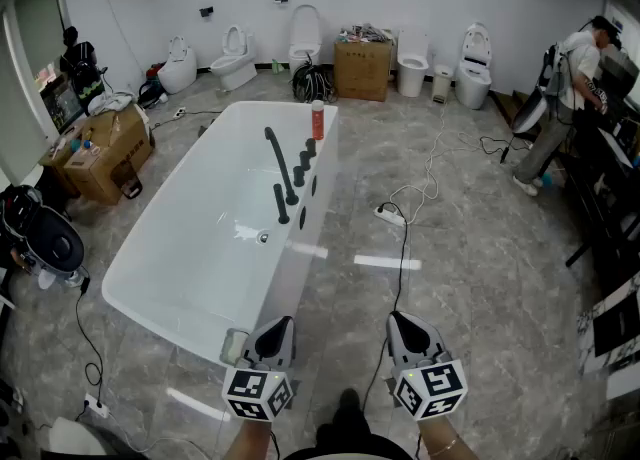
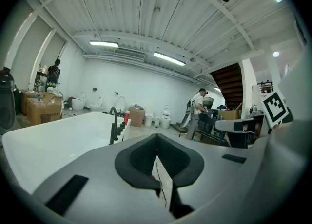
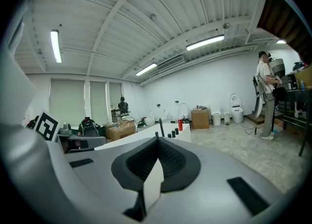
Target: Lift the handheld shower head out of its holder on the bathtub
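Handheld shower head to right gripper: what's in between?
Head view: between the right gripper and the handheld shower head lie only floor tile, a black cable on it, and the bathtub's side wall.

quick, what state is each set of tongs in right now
left tongs: closed, holding nothing
right tongs: closed, holding nothing

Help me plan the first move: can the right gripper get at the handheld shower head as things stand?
Probably not yet: the right gripper, fingers shut, is by the near end of the bathtub, well short of the handheld shower head on the rim. Nothing stands between them, so moving closer should do.
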### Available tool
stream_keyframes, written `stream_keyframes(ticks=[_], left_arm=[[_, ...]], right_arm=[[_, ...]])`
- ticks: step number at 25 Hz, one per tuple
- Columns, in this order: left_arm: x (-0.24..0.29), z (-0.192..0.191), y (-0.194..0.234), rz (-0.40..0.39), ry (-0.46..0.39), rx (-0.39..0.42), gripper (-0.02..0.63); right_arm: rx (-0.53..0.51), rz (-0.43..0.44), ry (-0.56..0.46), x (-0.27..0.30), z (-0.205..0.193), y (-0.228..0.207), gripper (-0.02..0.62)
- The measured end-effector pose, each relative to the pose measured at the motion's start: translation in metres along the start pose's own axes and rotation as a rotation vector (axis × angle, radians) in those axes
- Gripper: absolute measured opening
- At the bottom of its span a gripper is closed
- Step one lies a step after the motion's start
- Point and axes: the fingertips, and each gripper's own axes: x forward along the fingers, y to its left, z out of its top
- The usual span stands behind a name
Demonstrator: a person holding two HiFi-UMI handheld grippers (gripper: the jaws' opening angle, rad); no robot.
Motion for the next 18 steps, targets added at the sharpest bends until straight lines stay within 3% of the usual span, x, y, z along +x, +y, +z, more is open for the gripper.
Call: stream_keyframes(ticks=[15,18], left_arm=[[0.096,0.032,0.016,0.099,-0.029,-0.02,0.021],[0.111,0.041,0.017,0.125,-0.039,-0.015,0.071]], right_arm=[[0.006,0.065,-0.027,0.066,0.034,-0.065,0.006],[0.009,0.079,-0.036,0.075,0.043,-0.075,0.006]])
